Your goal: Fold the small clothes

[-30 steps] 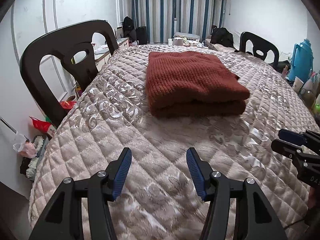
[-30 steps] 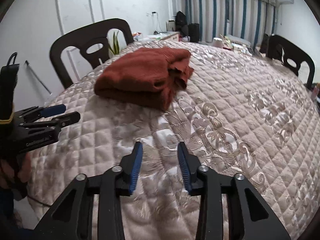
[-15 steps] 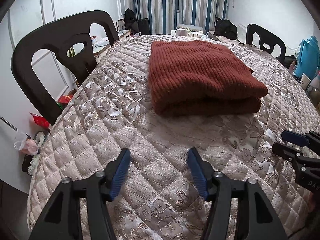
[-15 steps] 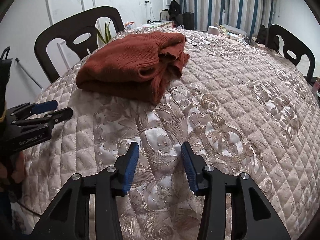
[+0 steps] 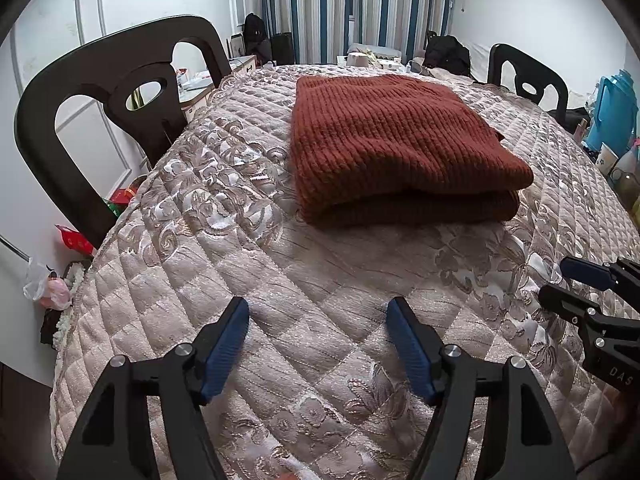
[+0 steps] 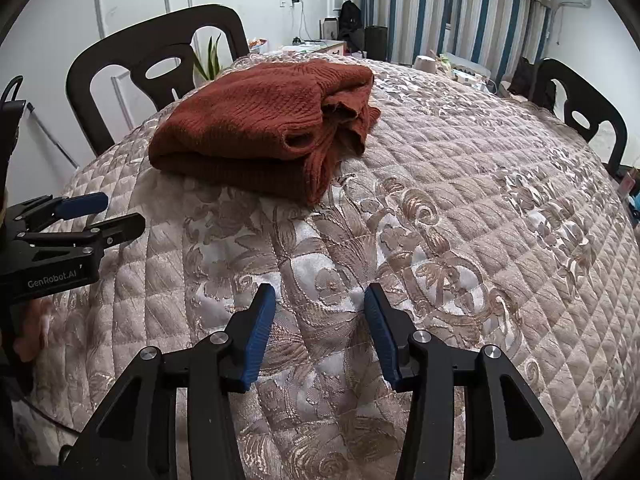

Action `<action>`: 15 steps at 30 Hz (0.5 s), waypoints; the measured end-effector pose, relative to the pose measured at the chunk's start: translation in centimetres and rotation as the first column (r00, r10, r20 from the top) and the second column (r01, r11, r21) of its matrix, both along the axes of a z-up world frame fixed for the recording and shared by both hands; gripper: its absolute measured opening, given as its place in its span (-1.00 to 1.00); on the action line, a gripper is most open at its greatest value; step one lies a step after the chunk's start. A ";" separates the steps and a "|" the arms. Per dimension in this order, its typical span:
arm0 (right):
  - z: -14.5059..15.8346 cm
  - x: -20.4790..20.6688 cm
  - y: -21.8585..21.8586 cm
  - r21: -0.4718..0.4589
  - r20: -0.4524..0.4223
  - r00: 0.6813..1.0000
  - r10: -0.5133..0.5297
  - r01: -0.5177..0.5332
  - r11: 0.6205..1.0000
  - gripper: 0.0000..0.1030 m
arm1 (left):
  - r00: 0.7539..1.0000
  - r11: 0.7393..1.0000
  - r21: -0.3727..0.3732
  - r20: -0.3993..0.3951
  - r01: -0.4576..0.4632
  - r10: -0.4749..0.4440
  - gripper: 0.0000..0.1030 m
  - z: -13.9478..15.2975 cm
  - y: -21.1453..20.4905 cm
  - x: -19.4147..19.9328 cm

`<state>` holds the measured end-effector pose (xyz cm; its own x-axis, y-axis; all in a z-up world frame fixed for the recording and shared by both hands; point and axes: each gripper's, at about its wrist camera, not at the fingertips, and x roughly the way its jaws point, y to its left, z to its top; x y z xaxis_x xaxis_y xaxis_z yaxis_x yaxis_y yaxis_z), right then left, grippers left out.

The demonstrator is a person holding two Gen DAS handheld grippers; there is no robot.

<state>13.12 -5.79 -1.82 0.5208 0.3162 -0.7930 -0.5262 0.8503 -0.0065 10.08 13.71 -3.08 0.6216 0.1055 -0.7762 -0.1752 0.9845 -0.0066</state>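
Rust knit sweater [image 5: 400, 144] lies folded on the quilted desk [image 5: 320, 288], ahead of the left gripper [image 5: 318, 344] and ahead-left of the right gripper [image 6: 320, 330], clear of both. Both grippers' jaws have just been opening, nothing between them. Likely soft, thick, floppy, not slippery. Loose edges bunch on the side toward the right gripper; pinch all layers at a corner.

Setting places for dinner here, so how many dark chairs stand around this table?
2 in view: one chair at the table's left edge beside the folded sweater, another chair at the far right edge. Others may stand out of view.
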 end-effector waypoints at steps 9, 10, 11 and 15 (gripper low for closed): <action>0.0 0.0 0.0 -0.002 0.001 1.000 0.000 0.000 1.000 -0.08 | 1.000 1.000 -0.001 -0.001 0.001 -0.001 0.47 -0.1 -0.1 0.0; 0.0 0.0 0.0 -0.002 0.001 1.000 0.000 0.000 1.000 -0.08 | 1.000 1.000 0.000 -0.002 0.001 -0.001 0.48 -0.1 -0.1 0.0; 0.0 0.0 0.0 0.000 0.000 1.000 0.000 0.000 1.000 -0.08 | 1.000 1.000 0.001 -0.002 0.000 0.000 0.49 -0.1 -0.1 0.0; 0.0 0.0 -0.1 0.004 -0.003 1.000 0.001 -0.001 1.000 -0.08 | 1.000 1.000 0.003 -0.003 -0.001 0.001 0.52 -0.2 -0.1 0.1</action>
